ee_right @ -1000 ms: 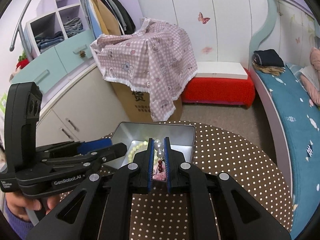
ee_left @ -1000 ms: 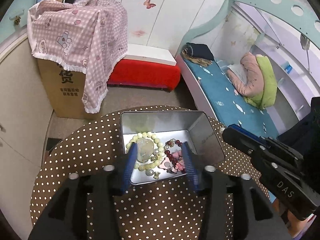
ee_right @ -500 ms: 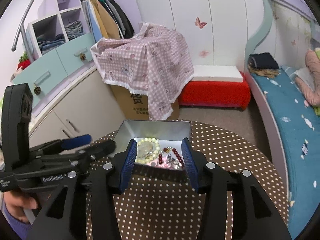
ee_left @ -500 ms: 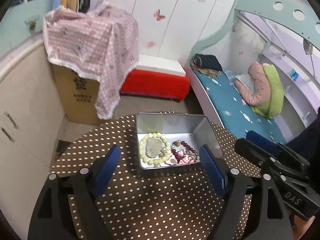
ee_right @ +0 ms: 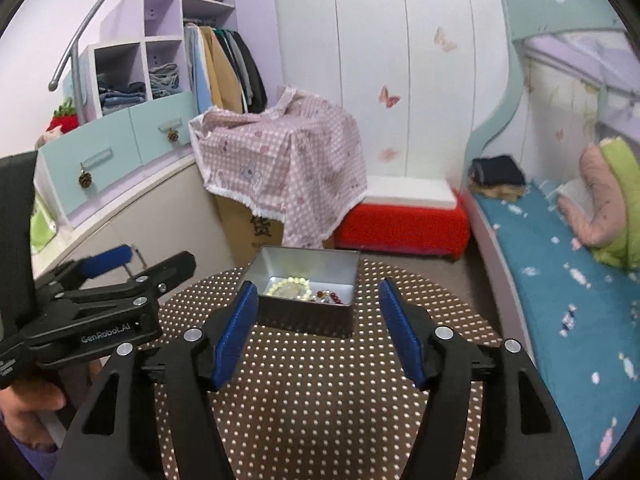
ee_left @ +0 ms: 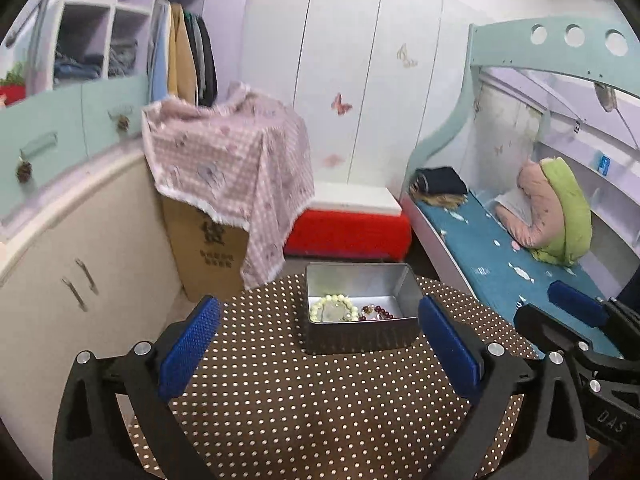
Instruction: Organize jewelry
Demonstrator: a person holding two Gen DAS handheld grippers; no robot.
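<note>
Ahead of both grippers and below their line of sight spreads the round table (ee_left: 320, 400) with its brown polka-dot cloth, and on its far part stands the open metal tin (ee_left: 360, 336), well beyond the fingertips of either tool. The left gripper (ee_left: 318, 344) is released and empty, its jaws opening wide with only bare cloth between the blue pads (ee_left: 188, 348); the tin sits past them, slightly right of centre. The right gripper (ee_right: 318, 328) is likewise let go and holding nothing, its jaws opening too, and the tin (ee_right: 308, 312) appears framed between its fingers but farther off, not touched. Inside the tin lie a pale green bead bracelet (ee_left: 334, 308) on the side nearer the left tool and a dark red bead strand (ee_left: 380, 313) with some small pinkish pieces beside it, toward the right tool. As far as the pictures show, the jewelry is gathered in the tin and none lies loose on the cloth, so the sorting looks largely done; I judge that little is left, perhaps closing the tin, though no lid is in sight. The left view shows the right tool coming in from its right edge, and more of the tin's near wall. The right view alone shows the left tool (ee_right: 120, 280) side-on at its left, with the person's hand (ee_right: 28, 404) beneath it.
</note>
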